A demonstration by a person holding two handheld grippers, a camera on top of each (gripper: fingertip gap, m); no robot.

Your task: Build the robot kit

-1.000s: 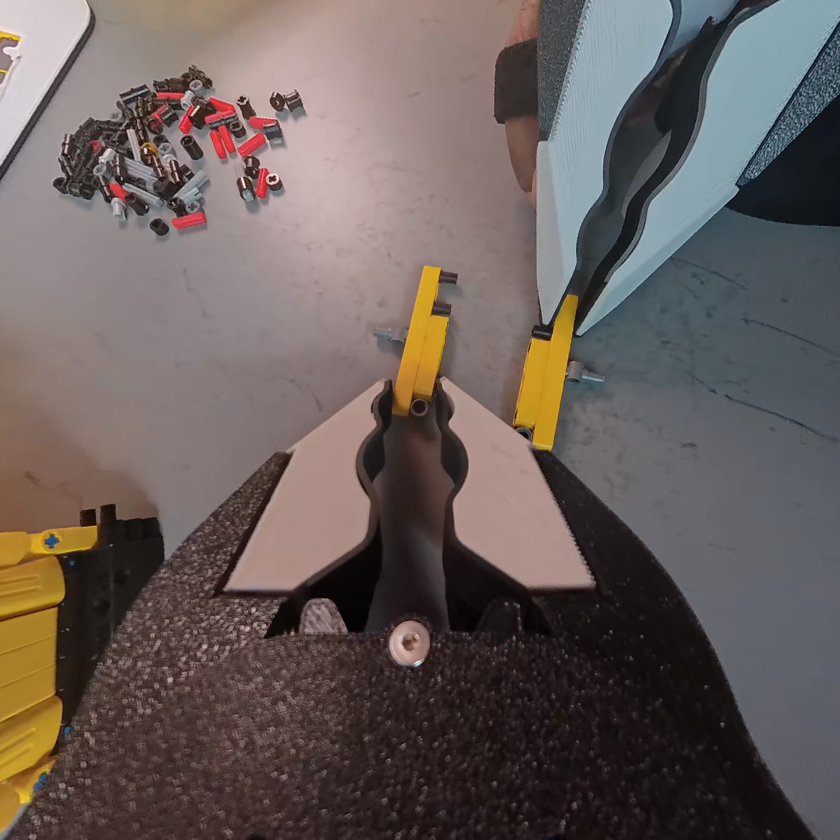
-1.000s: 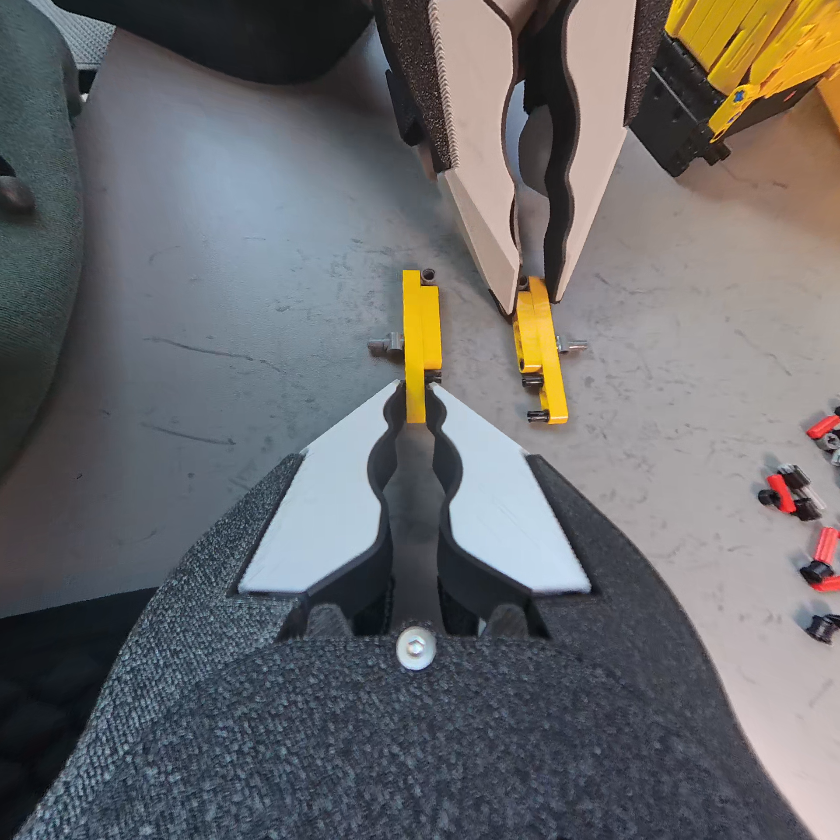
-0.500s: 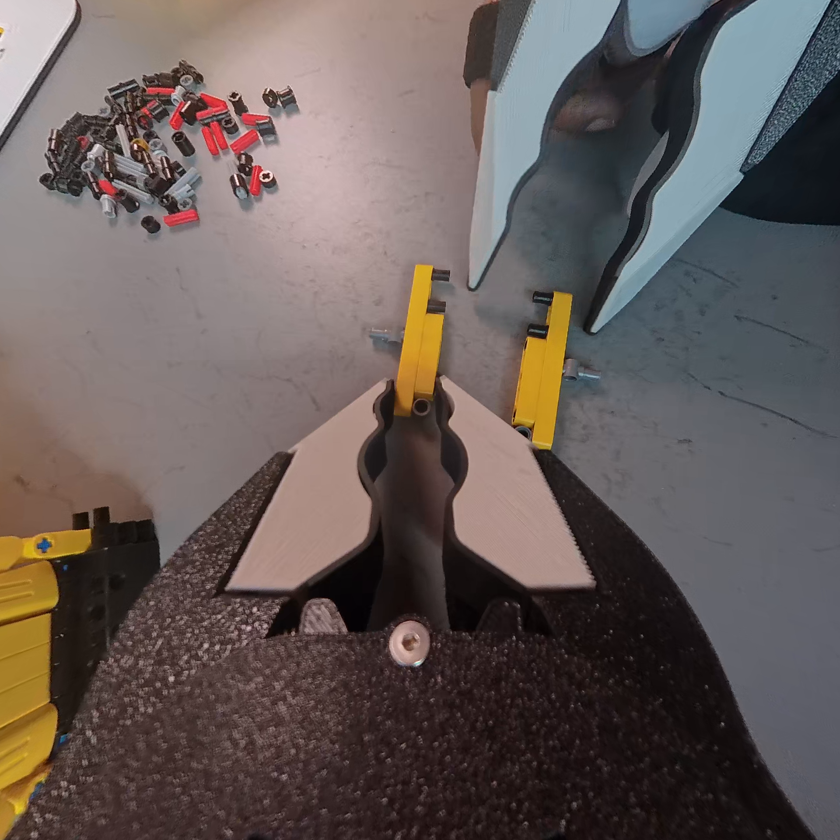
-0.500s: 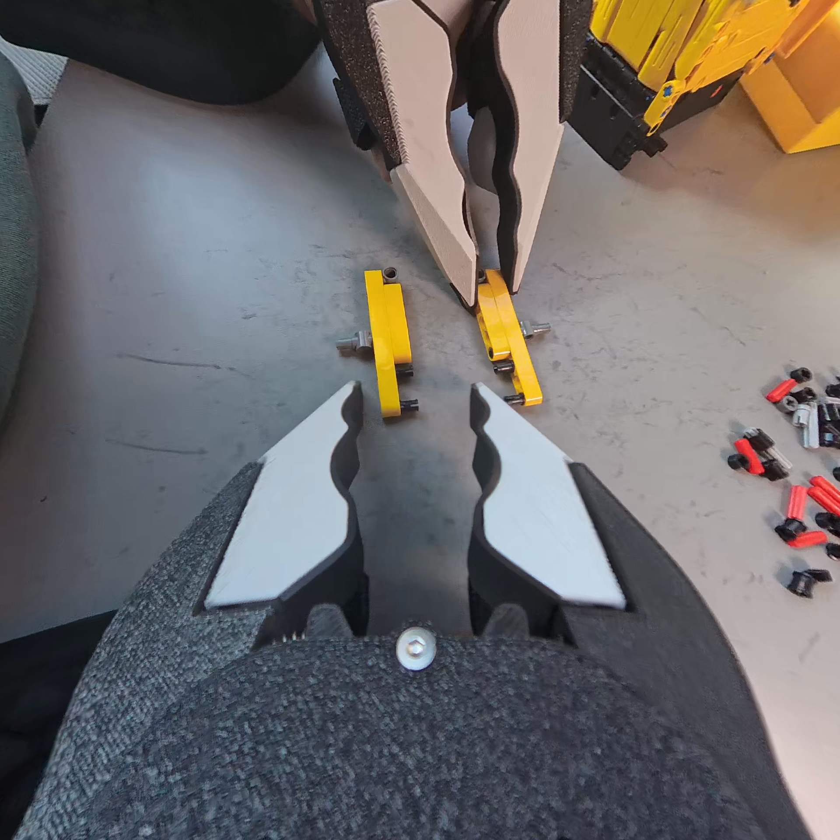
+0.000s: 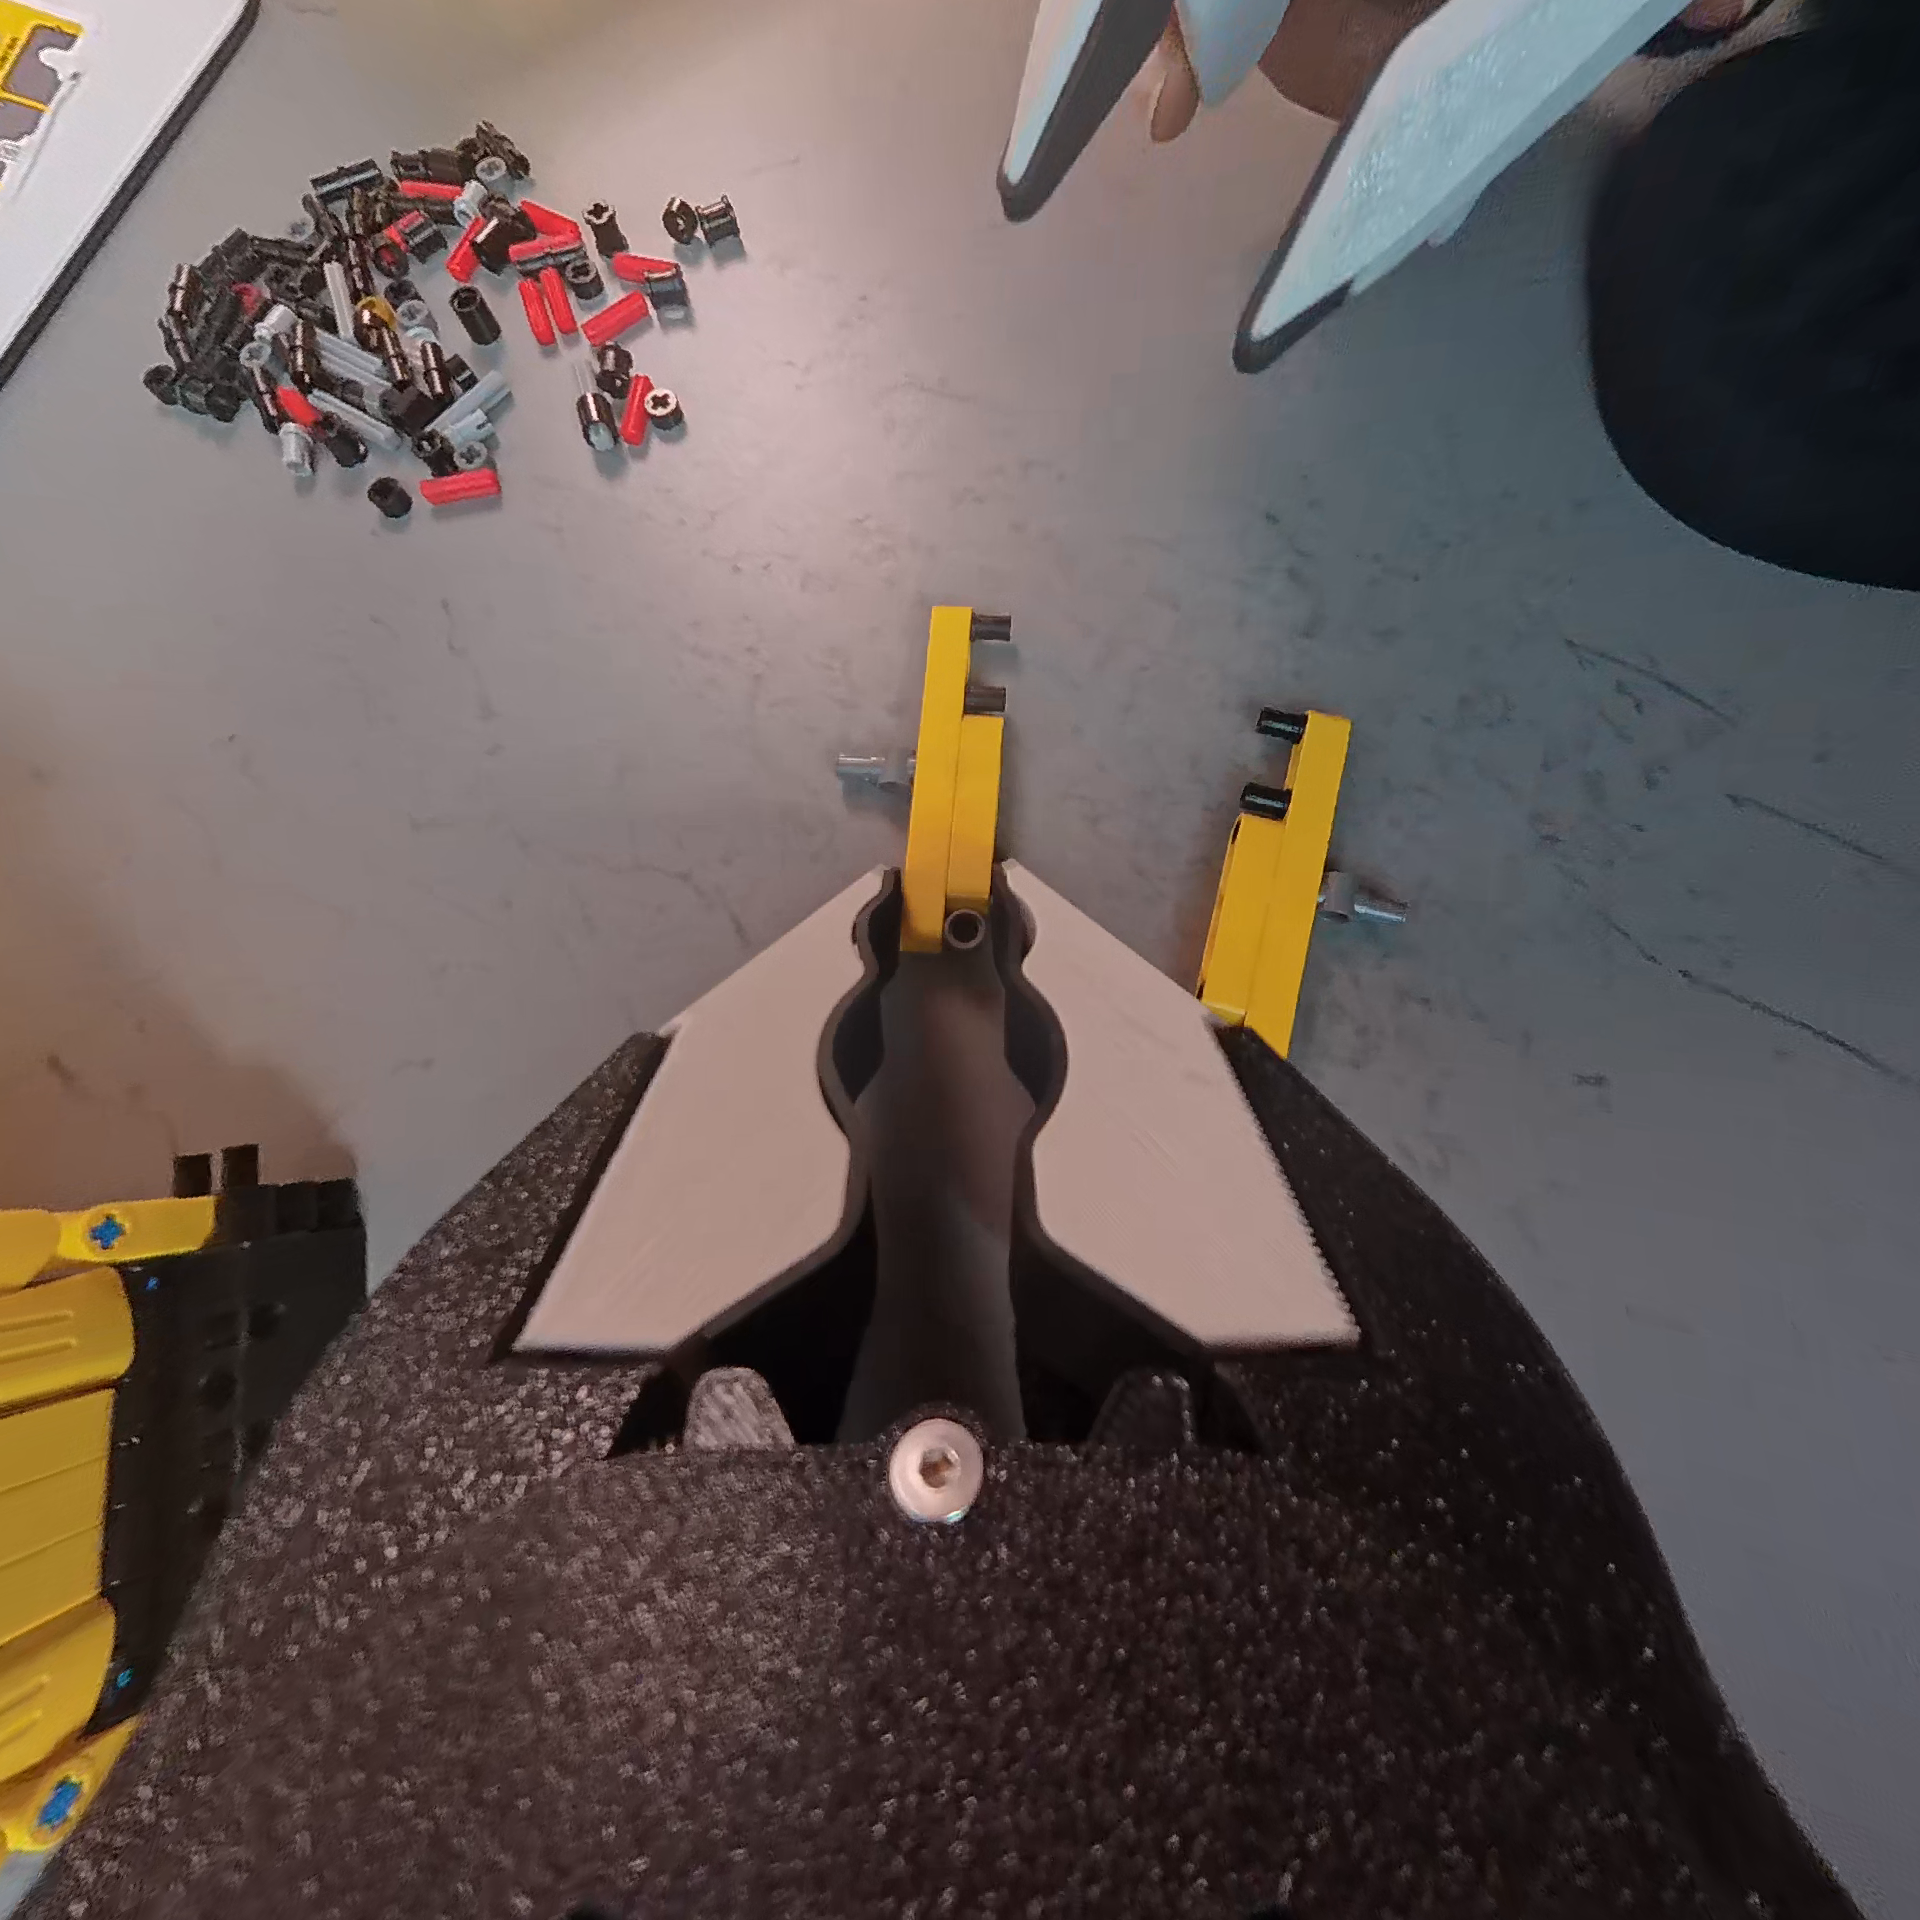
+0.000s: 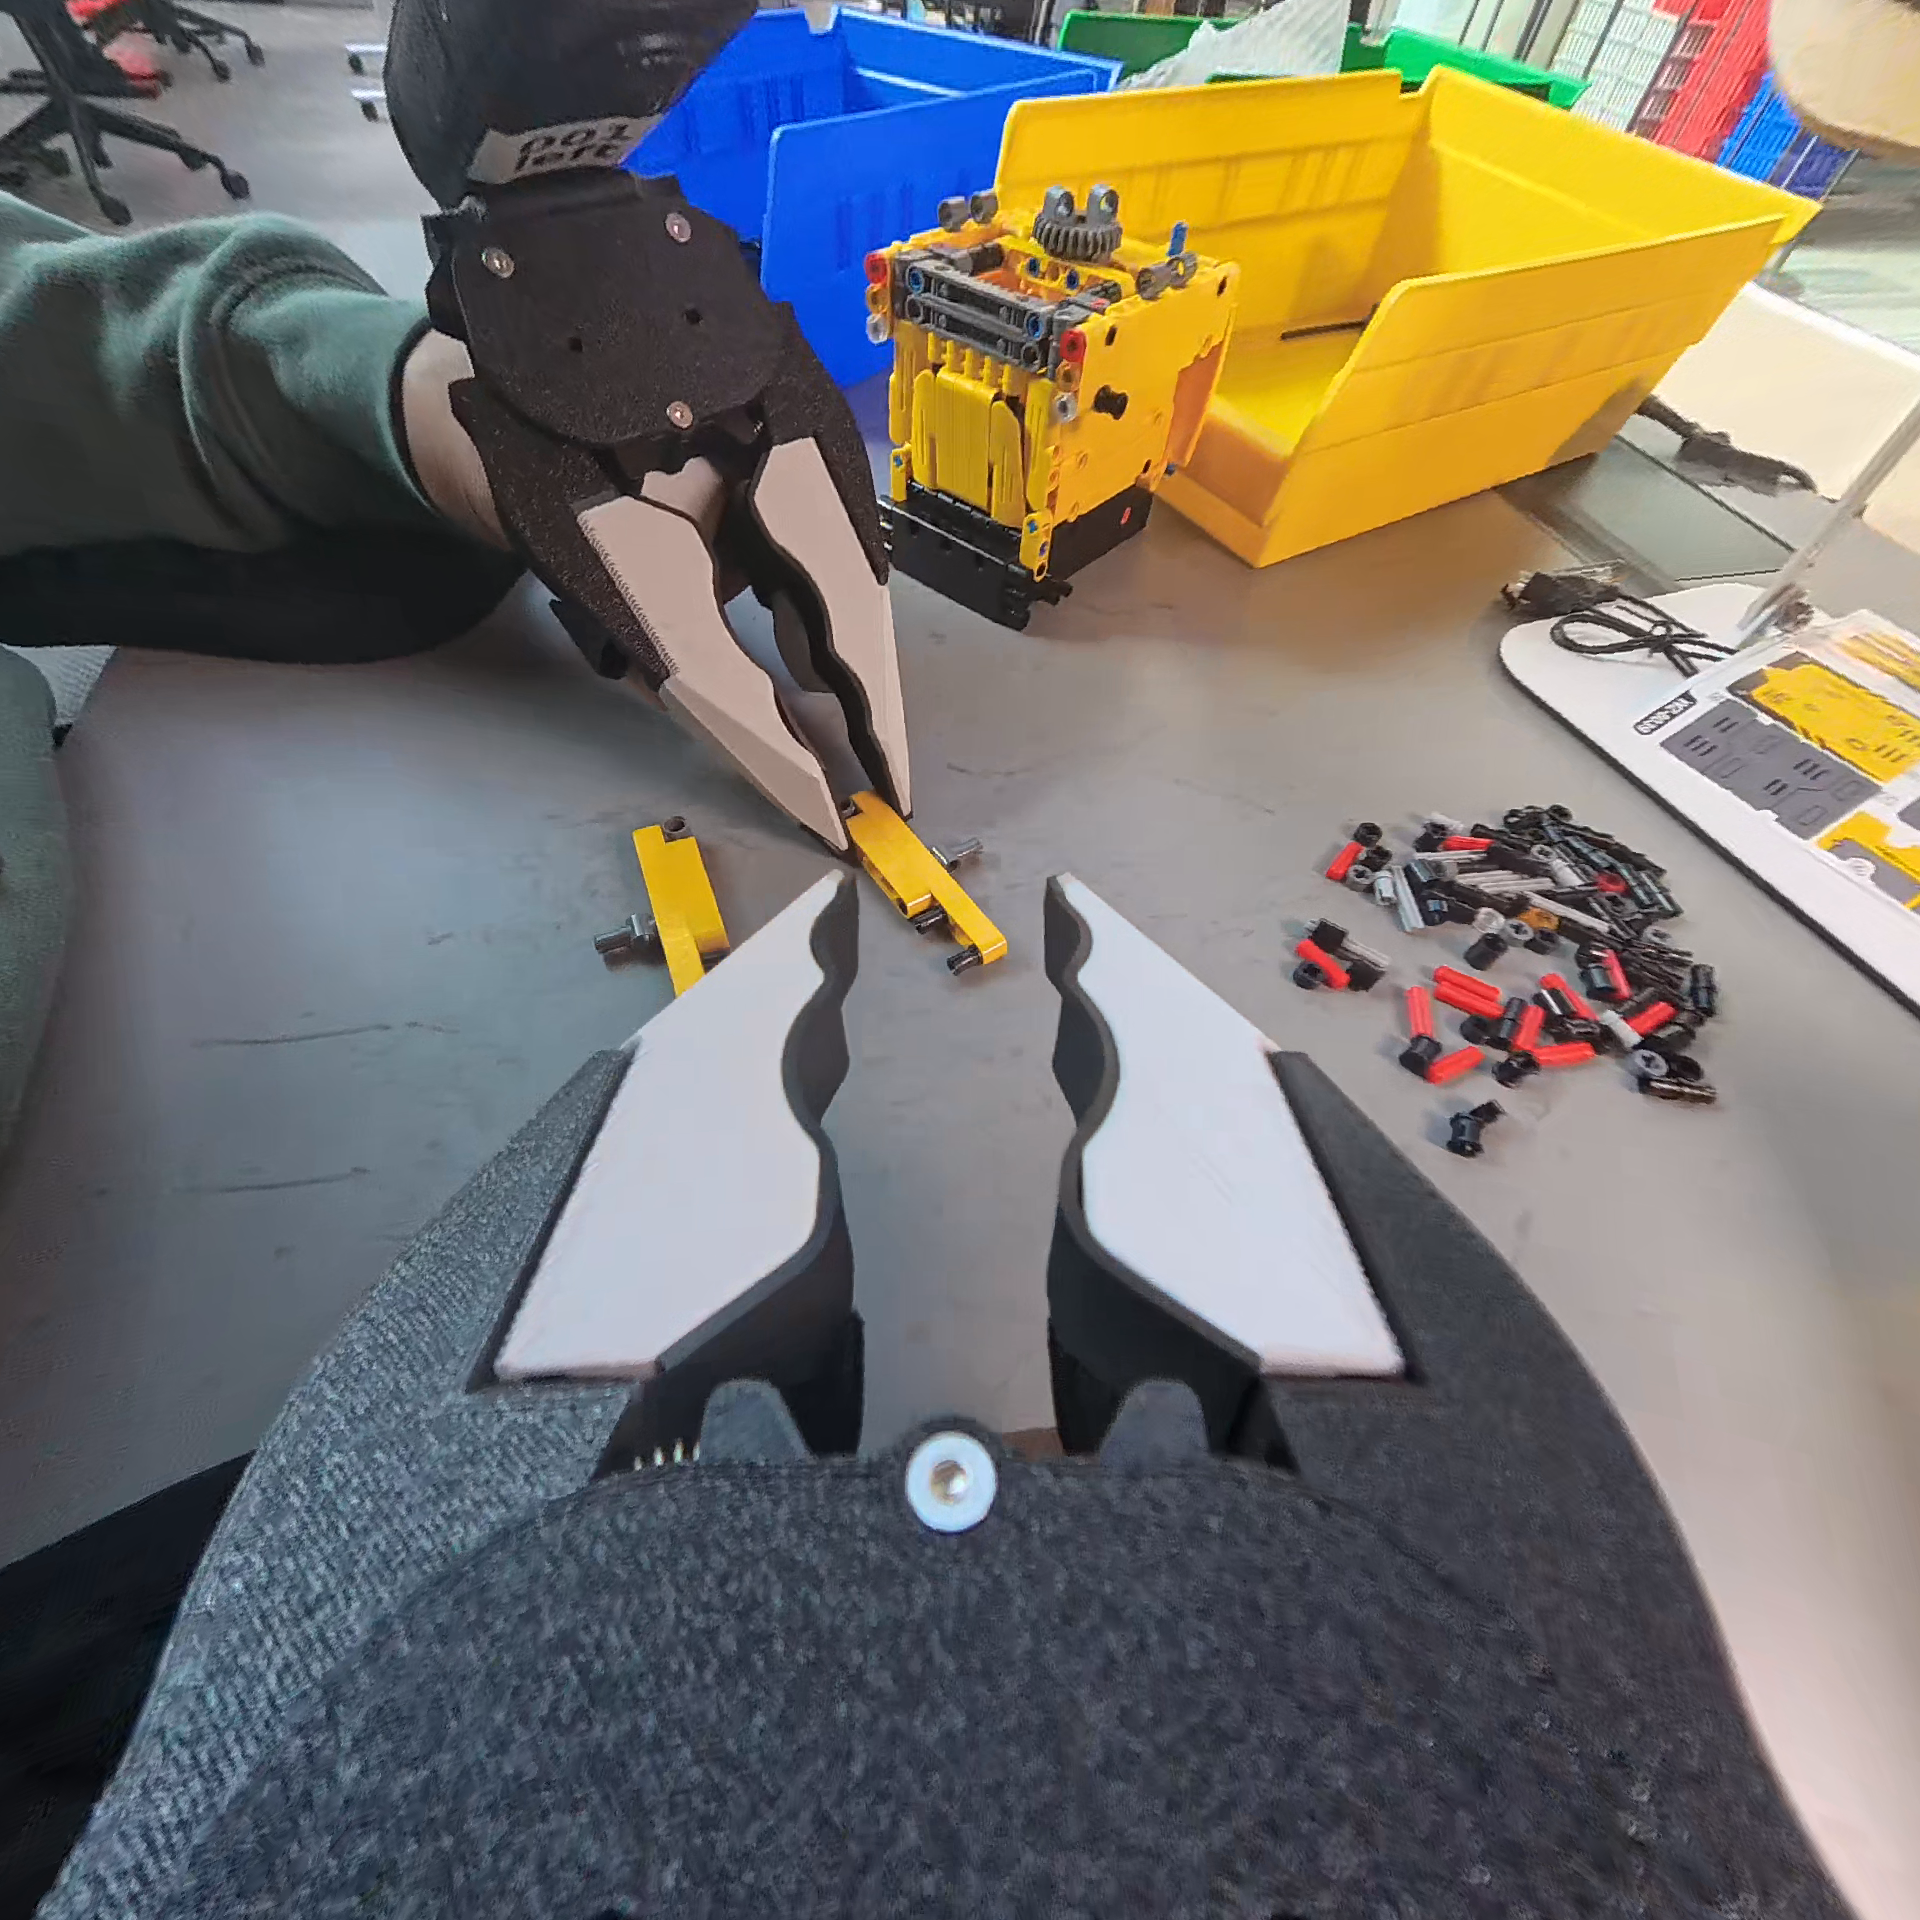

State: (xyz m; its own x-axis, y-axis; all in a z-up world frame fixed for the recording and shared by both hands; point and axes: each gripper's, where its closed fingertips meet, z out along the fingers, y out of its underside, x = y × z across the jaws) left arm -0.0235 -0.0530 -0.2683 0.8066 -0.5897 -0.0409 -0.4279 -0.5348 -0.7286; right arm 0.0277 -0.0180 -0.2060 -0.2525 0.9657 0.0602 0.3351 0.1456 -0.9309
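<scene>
The left gripper (image 5: pixel 951 894) is pinching one yellow beam assembly (image 5: pixel 951 790) against the grey counter (image 5: pixel 520 727) — fingers closed on its end. The right gripper (image 6: pixel 951 904) is hovering with fingers spread wide and empty — a second yellow beam assembly (image 6: pixel 681 904) is lying just beside.

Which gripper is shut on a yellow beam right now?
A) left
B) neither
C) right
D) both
A: the left gripper pinches a yellow beam at its tips, while the right gripper is open and empty, above the table.

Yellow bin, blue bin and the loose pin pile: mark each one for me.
yellow bin (image 6: pixel 1475 343): right wrist view, on its front wall.
blue bin (image 6: pixel 873 177): right wrist view, on its near wall.
pin pile (image 5: pixel 416 322): left wrist view, on the heap's middle.
</scene>
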